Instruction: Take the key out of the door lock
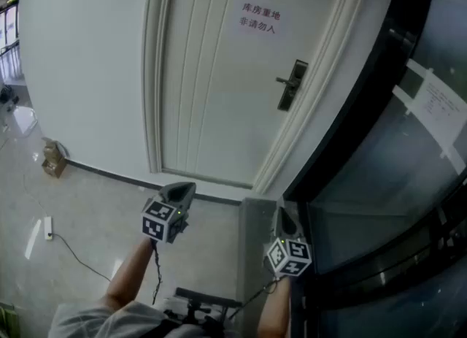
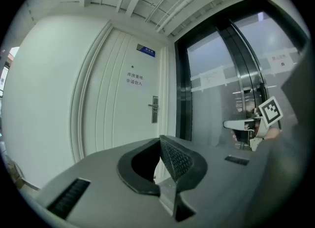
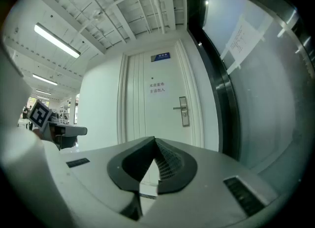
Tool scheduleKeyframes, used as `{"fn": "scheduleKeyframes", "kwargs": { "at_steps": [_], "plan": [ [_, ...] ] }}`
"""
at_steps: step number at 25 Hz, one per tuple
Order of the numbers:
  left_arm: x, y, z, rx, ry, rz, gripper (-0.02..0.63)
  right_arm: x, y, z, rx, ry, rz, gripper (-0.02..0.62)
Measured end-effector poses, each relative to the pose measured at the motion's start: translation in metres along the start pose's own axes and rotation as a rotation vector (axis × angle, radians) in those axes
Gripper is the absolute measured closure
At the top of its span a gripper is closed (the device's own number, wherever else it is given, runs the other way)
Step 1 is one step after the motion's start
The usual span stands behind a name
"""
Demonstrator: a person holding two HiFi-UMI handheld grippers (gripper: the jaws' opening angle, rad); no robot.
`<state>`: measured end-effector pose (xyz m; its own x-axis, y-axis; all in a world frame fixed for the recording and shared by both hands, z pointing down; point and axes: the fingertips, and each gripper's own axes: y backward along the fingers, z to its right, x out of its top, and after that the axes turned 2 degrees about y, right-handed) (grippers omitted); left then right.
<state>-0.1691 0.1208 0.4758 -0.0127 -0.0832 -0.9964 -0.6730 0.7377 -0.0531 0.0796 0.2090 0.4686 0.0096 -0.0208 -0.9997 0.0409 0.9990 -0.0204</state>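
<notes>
The white door (image 1: 219,74) is closed, with a dark lock plate and lever handle (image 1: 292,85) on its right side. The plate also shows in the left gripper view (image 2: 154,109) and the right gripper view (image 3: 183,111). The key is too small to make out in any view. My left gripper (image 1: 185,189) hangs well short of the door, level, its jaws shut with nothing between them (image 2: 161,141). My right gripper (image 1: 282,216) is lower right, by the door frame's foot, also shut and empty (image 3: 155,141).
A paper sign (image 1: 260,17) is stuck high on the door. A dark-framed glass wall (image 1: 408,154) with a taped sheet runs along the right. On the tiled floor at the left lie a small cardboard box (image 1: 53,158) and a power strip (image 1: 48,228) with its cable.
</notes>
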Motion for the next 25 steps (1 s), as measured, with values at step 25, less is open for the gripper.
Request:
{"fn": "scheduleKeyframes", "kwargs": {
  "at_steps": [25],
  "plan": [
    [-0.003, -0.044, 0.044, 0.012, -0.025, -0.005, 0.598, -0.010, 0.000, 0.058, 0.017, -0.013, -0.009, 0.588]
  ]
}}
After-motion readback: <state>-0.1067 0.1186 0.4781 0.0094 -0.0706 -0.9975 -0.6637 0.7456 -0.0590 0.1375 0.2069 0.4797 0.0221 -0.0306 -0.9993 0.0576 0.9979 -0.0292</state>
